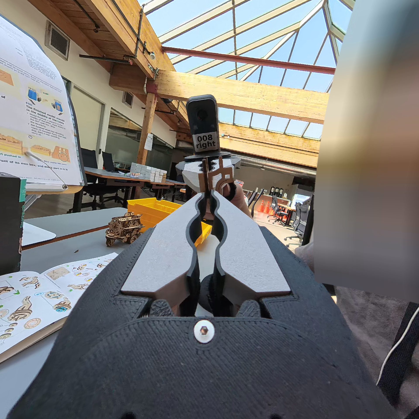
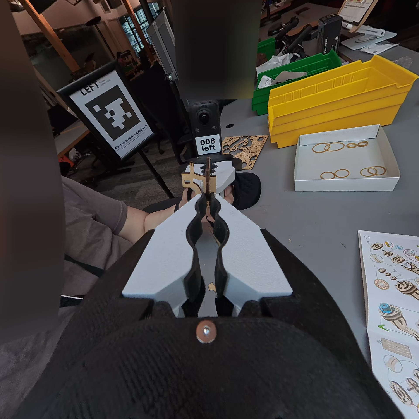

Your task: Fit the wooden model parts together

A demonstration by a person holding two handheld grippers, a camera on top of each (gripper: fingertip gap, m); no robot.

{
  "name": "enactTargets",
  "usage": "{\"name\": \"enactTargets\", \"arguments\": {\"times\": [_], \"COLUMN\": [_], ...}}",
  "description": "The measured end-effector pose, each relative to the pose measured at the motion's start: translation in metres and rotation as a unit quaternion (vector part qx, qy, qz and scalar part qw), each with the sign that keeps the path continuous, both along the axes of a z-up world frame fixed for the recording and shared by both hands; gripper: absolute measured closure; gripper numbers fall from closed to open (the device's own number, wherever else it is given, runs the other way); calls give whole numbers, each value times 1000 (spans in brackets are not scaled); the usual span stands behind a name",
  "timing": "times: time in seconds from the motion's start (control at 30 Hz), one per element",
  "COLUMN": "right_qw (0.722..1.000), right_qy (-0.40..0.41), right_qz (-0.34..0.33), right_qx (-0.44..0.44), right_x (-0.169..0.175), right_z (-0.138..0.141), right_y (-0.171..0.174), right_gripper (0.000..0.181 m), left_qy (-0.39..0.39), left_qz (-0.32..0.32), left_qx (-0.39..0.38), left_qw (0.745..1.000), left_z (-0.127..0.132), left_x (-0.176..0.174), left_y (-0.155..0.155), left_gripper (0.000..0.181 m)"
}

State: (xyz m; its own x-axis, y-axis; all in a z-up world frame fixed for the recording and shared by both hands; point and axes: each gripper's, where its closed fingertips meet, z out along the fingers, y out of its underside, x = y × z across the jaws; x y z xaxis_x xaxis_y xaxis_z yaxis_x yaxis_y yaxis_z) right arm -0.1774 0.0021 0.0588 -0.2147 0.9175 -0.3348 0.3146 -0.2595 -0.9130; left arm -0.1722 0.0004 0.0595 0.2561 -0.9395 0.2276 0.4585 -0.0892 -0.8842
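Note:
My left gripper (image 1: 206,192) is shut on a thin wooden part (image 1: 205,174), edge-on in the left wrist view. That part shows flat and pale in the right wrist view (image 2: 192,179). My right gripper (image 2: 206,195) is shut on a second flat wooden part (image 2: 208,174), edge-on in its own view and flat with cutouts in the left wrist view (image 1: 218,179). The two grippers face each other tip to tip above the table. The two parts cross at right angles and touch. Whether one sits in the other's slot is not clear.
A small built wooden model (image 1: 124,229), a yellow bin (image 1: 154,208), an open booklet (image 1: 45,294) and a black box (image 1: 10,224) lie at the left. The right wrist view shows yellow (image 2: 340,99) and green bins (image 2: 294,68), a white tray (image 2: 344,184) of rubber bands, and a punched wooden sheet (image 2: 244,147). Both grippers' tips are close together, under 4 cm apart.

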Motion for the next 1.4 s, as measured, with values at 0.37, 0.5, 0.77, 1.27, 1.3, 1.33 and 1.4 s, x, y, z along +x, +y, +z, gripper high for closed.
{"name": "enactTargets", "arguments": {"times": [0.37,0.5,0.77,1.27,1.3,1.33,1.4], "right_qw": [1000,1000,1000,999,999,999,999], "right_qy": [-2,0,-5,28,27,27,25], "right_qz": [-2,-2,-3,-15,-17,-17,-19], "right_qx": [15,13,18,16,18,19,21], "right_x": [-1,-2,-2,-1,-1,-1,-1], "right_z": [-1,-1,-2,10,10,10,9], "right_y": [-2,-2,-3,4,5,5,6], "right_gripper": [180,180,180,181,181,180,180], "left_qy": [9,4,10,1,-1,-3,-8], "left_qz": [13,11,16,-1,-2,-4,-5], "left_qx": [9,10,12,-1,-3,-3,-6], "left_qw": [1000,1000,1000,1000,1000,1000,1000], "left_z": [0,0,-1,0,0,0,0], "left_x": [0,-1,0,4,4,3,2], "left_y": [-1,-2,-2,1,2,2,2], "left_gripper": [181,181,181,181,181,181,181]}}
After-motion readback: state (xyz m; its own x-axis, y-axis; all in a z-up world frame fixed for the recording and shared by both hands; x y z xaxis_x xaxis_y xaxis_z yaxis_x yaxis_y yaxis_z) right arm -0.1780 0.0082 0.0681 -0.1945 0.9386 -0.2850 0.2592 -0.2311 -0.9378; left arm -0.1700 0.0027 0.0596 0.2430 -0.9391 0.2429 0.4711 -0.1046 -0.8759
